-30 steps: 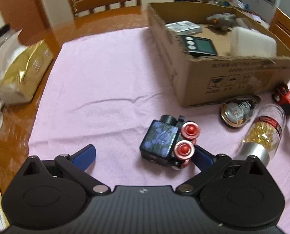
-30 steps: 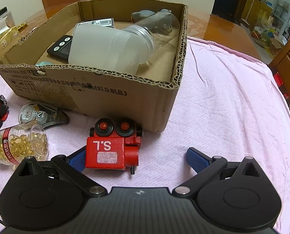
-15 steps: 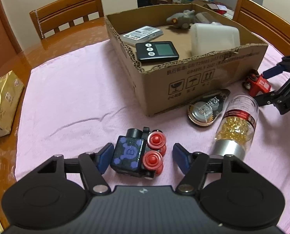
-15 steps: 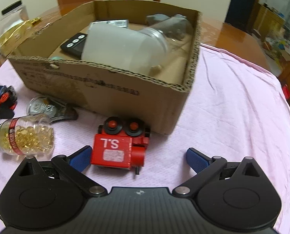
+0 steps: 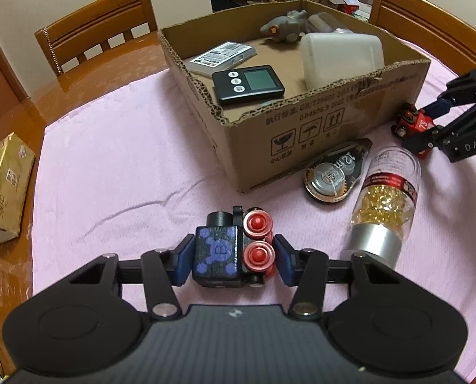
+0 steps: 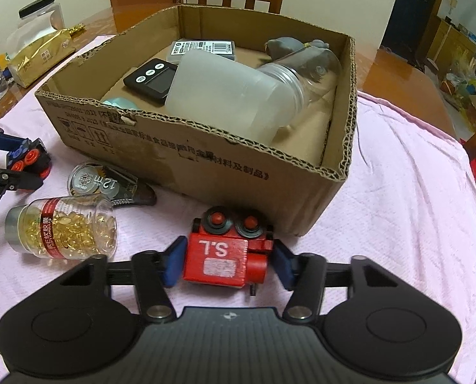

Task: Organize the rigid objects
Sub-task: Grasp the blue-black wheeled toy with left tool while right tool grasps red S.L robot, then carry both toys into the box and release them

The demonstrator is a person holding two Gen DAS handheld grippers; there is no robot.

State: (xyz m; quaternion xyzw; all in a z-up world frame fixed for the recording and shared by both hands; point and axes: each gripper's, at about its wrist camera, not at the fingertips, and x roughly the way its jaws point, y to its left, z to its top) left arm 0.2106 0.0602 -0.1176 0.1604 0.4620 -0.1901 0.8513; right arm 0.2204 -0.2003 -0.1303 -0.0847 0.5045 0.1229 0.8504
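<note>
Left wrist view: my left gripper point(image 5: 233, 260) sits low in the middle of the frame with its blue pads narrowed around the black toy train point(image 5: 230, 251); the left pad touches the purple-spotted block, while on the right I cannot tell whether the pad meets the red wheels or stops just short. The toy's underside is hidden behind my gripper body. Right of it a capsule bottle point(image 5: 381, 204) lies on its side on the pink cloth point(image 5: 110, 166), and a tape dispenser point(image 5: 337, 169) lies between the bottle and the cardboard box point(image 5: 301, 121). At the right edge my right gripper point(image 5: 429, 124) is cut off by the frame and covers most of the red toy train point(image 5: 412, 121). In the right wrist view, my right gripper point(image 6: 226, 262) is drawn in around the red toy train point(image 6: 225, 256), low centre, just before the box's point(image 6: 206, 156) near wall; both pads appear to press its sides, though the contact is in shadow. Inside the box a frosted jar point(image 6: 228, 96) blocks part of a black timer point(image 6: 151, 76) and a grey plush point(image 6: 289, 46), and a pale green item by the near wall is mostly concealed.
</note>
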